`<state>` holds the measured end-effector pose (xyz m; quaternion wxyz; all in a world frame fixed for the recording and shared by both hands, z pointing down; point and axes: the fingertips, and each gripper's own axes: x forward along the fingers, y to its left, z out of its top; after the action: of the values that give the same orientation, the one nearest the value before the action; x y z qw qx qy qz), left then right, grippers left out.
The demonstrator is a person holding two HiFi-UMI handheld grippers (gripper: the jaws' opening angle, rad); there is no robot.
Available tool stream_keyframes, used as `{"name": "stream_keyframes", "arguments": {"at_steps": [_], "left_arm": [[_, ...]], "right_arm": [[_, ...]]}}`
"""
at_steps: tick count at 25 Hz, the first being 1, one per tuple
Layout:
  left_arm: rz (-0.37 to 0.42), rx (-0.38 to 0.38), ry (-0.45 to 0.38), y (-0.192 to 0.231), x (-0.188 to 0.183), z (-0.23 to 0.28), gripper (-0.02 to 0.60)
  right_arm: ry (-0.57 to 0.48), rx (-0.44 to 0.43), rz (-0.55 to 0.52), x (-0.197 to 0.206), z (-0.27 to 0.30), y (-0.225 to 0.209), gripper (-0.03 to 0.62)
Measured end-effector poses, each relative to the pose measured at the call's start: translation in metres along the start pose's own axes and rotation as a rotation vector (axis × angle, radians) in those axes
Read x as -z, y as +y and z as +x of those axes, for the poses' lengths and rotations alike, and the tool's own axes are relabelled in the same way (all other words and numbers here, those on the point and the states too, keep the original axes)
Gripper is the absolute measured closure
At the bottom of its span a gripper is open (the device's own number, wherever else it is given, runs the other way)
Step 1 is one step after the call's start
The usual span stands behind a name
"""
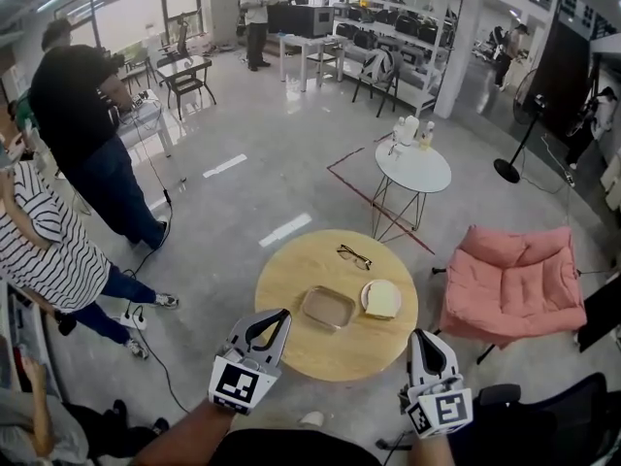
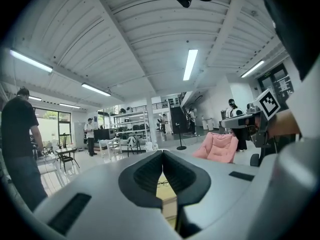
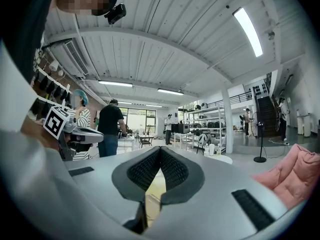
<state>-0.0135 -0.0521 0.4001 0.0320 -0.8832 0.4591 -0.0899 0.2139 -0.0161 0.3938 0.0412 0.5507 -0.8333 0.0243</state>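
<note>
You are holding the left tongs (image 1: 278, 316) over the near-left edge of the round wooden worktop (image 1: 291, 280). Their two padded tips are pressing together at the front, and they are gripping nothing. In the left gripper view the same tongs (image 2: 162, 153) are showing tips that meet, with only a narrow slit lower down where the wood is showing through.

You are holding the right tongs (image 1: 419, 336) over the near-right edge of the worktop. They too are closing tip to tip and carrying nothing. The right gripper view is showing the pads of these tongs (image 3: 160, 149) touching at the front, with a thin wedge of wood visible beneath.

A shallow rectangular tray (image 1: 328, 308) is lying near the middle of the worktop, towards the near edge, and it is the nearest thing to the left tongs without touching them. Just beside it, towards the right edge, a plate (image 1: 366, 297) is carrying a slice of bread (image 1: 384, 301). This plate is the nearest thing to the right tongs and is apart from them. A pair of glasses (image 1: 354, 256) is lying by the far edge.

A pink chair (image 1: 514, 278) is standing on the floor off the worktop's right edge.
</note>
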Motion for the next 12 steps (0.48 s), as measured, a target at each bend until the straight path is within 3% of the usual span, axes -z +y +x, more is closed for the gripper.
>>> {"name": "stream_keyframes", "arguments": {"at_steps": [5, 12], "left_arm": [[-0.04, -0.034, 0.033, 0.009, 0.011, 0.0, 0.563], [-0.032, -0.044, 0.047, 0.029, 0.017, 0.007, 0.563]], "right_arm": [[0.007, -0.017, 0.008, 0.007, 0.009, -0.001, 0.582], [0.001, -0.02, 0.014, 0.006, 0.031, 0.002, 0.582]]}}
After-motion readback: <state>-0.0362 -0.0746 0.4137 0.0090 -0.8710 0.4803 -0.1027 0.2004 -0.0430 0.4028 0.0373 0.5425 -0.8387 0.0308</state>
